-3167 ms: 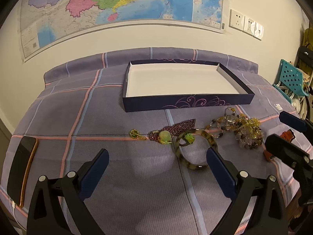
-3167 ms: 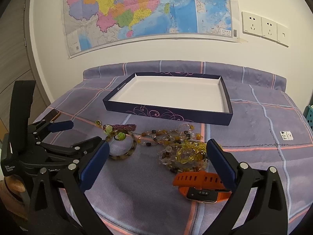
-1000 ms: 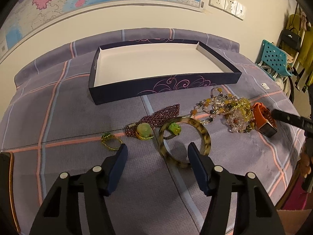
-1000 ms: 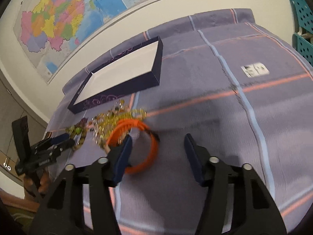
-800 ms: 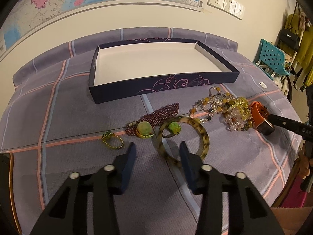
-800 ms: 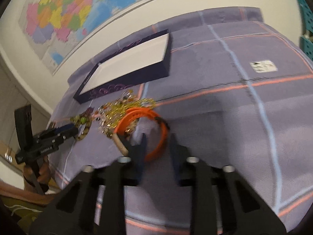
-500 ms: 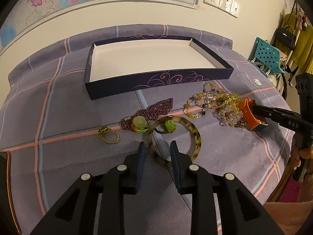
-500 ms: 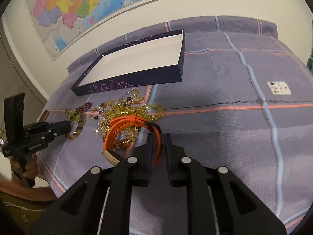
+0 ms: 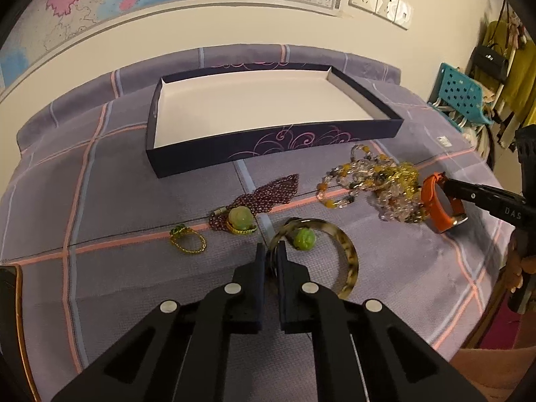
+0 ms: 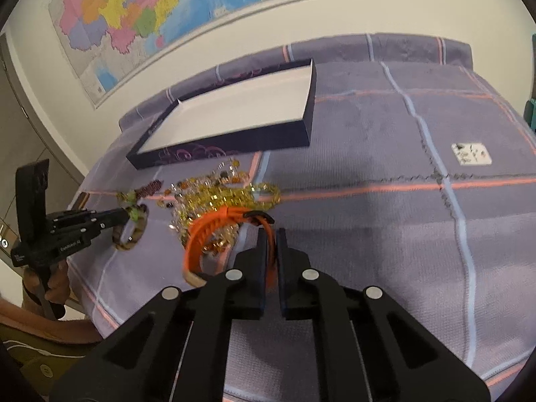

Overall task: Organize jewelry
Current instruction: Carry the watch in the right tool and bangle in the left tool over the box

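where open before, left tongs [image 9: 272, 254] pinch bangle [image 9: 348, 254] (lifted)

The bedspread [image 9: 100, 174] is muted purple, crossed by a plaid of pink and pale blue lines. The box [image 9: 274, 144] is navy outside with pink swirls and white inside. The bangle [image 9: 350, 254] is mottled tortoiseshell, brown and cream. The watch strap [image 10: 214, 231] is bright orange. The bead pile [image 9: 375, 181] mixes yellow, amber and clear. The small beads [image 9: 271, 194] are maroon. The wall map [image 10: 150, 6] shows pink, yellow, green, orange and blue patches.
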`<state>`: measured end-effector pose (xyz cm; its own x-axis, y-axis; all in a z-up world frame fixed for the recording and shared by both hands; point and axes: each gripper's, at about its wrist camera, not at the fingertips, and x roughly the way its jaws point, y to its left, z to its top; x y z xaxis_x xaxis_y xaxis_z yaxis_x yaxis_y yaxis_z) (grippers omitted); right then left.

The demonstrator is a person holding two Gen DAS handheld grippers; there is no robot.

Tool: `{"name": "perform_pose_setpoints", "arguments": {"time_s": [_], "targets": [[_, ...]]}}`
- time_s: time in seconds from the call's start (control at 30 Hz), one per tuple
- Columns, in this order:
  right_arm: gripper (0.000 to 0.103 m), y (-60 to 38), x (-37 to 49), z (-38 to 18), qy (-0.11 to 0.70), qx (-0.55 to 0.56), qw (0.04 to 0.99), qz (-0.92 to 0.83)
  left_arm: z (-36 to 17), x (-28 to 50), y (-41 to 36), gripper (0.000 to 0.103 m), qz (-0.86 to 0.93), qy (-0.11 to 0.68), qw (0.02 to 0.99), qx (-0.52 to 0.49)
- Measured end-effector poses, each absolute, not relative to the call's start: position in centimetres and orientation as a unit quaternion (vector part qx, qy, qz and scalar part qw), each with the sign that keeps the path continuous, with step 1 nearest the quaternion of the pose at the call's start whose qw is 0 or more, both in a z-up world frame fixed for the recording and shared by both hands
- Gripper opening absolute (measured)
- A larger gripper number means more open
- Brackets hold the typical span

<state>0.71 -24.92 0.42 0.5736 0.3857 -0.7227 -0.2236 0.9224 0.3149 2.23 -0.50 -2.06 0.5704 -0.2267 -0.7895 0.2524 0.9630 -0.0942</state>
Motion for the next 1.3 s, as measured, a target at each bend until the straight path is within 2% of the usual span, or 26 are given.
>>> {"name": "perform_pose_setpoints", "arguments": {"time_s": [0.4,0.67,0.9,1.3], "targets": [[0.006,-24.2,2.6,4.8,0.379,0.077,0.901,0.195,2.8,3.7,0.5,0.006,-0.168,0.394,0.903,-0.008],[0.006,-22.0,9.4,7.0,0.364,0.068,0.903,0.216,5.6,9.0,1.4,0.006,-0.153,0.378,0.913,-0.019],[0.006,-19.8,16.2,7.0,0.373,0.062,0.9,0.215,5.3,14.6,2.0,0.006,-0.135,0.394,0.908,-0.031],[0.007,-17.3,24.7,3.2,0.42,0.064,0.889,0.168,2.6,21.4,2.3,0.006,-0.111,0.427,0.897,-0.035]]}}
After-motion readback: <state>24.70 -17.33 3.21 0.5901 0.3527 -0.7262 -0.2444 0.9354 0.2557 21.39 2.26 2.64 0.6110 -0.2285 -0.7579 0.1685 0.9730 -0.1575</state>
